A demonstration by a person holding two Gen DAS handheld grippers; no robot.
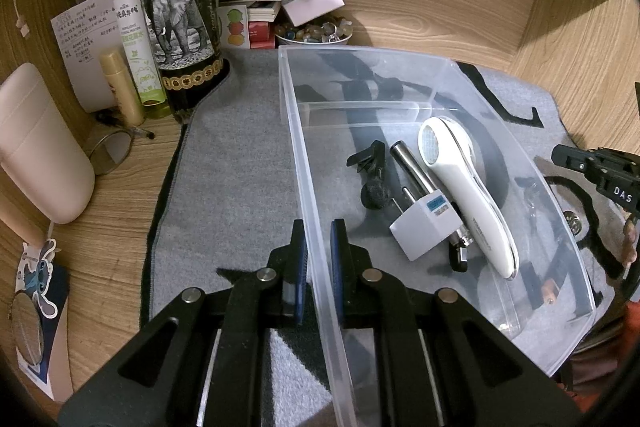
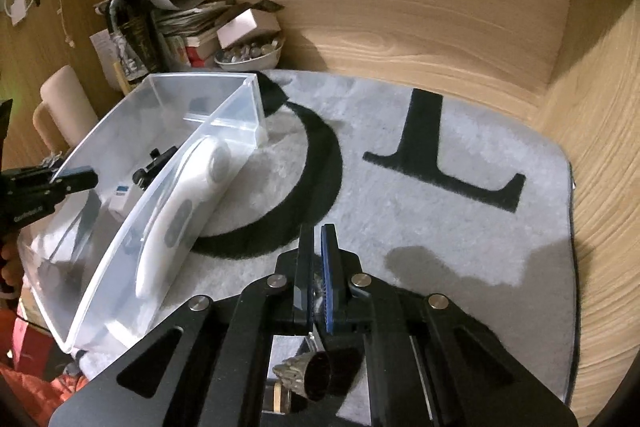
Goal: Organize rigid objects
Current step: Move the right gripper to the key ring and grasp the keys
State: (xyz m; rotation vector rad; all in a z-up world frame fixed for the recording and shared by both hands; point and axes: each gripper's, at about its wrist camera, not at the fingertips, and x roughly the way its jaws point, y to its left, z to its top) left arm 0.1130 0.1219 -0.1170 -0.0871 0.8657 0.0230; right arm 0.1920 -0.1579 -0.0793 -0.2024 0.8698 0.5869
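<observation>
A clear plastic bin (image 1: 400, 67) stands on the grey mat (image 1: 240, 155). In it lie a white handheld device (image 1: 468, 195), a white plug adapter (image 1: 424, 227), a silver metal tube (image 1: 408, 163) and a black clip with a foam tip (image 1: 372, 175). My left gripper (image 1: 318, 231) is shut on the bin's near left wall. My right gripper (image 2: 318, 231) hovers over the mat to the right of the bin (image 2: 160, 87), shut on a small metal object (image 2: 304, 373). Its thin silvery part is pinched between the pads and a dark cylinder hangs below. The right gripper (image 1: 592, 167) also shows at the left wrist view's right edge.
Behind the bin stand a dark wine bottle (image 1: 176, 7), a green spray bottle (image 1: 134, 39), a gold tube (image 1: 120, 87), stacked papers and a bowl of stones (image 1: 316, 33). A beige pouch (image 1: 40, 147) lies at the left. Wooden walls enclose the desk at the back and right.
</observation>
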